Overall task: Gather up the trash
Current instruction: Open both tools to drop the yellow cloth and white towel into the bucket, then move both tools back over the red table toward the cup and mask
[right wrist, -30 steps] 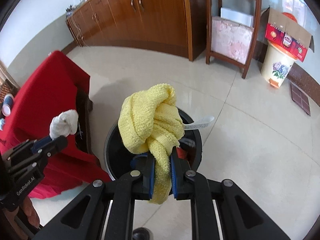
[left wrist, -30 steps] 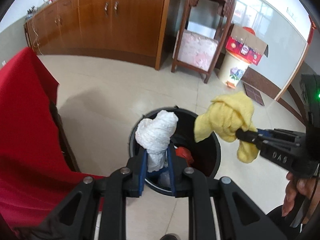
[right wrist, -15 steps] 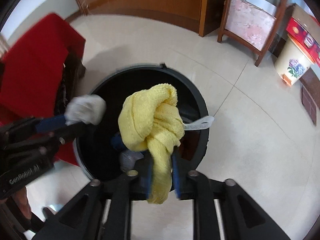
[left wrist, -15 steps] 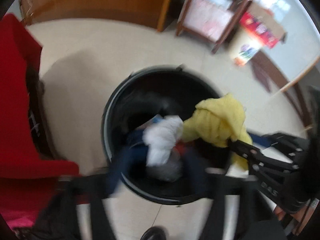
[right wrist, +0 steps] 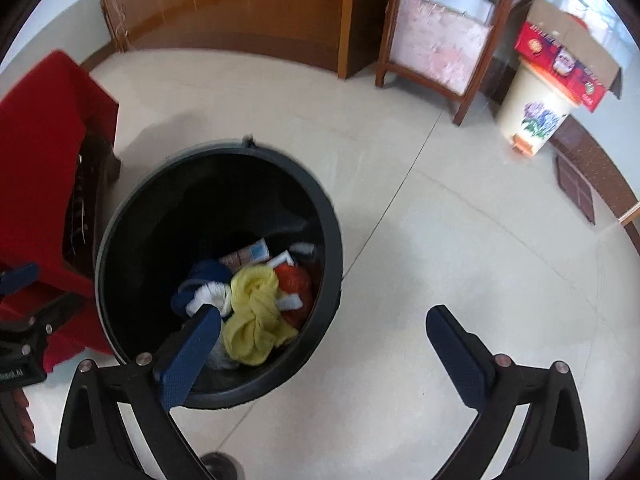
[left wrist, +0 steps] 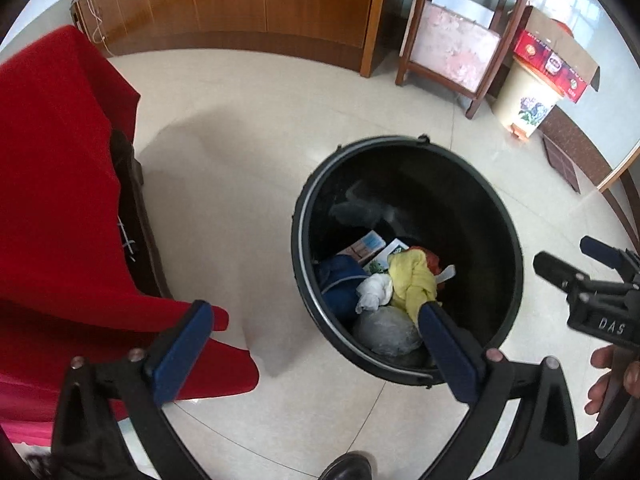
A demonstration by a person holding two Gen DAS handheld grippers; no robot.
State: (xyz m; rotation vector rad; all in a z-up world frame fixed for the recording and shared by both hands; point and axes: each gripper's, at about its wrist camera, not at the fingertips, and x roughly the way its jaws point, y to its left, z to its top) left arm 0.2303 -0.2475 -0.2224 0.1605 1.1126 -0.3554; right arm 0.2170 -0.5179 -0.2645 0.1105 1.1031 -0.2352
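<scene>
A black round trash bin stands on the tiled floor; it also shows in the right wrist view. Inside lie a knotted yellow cloth, a white crumpled rag, blue fabric, a red item, cartons and a grey lump. My left gripper is open and empty above the bin's near-left rim. My right gripper is open and empty above the bin's right rim; it shows at the right edge of the left wrist view.
A table under a red cloth stands left of the bin. Wooden cabinets line the far wall. A wooden stand with a pink cushion, a cream flowered bin and a red carton box stand at the back right.
Both grippers moved over the bin and opened. The white rag and the yellow cloth dropped from them into the bin.
</scene>
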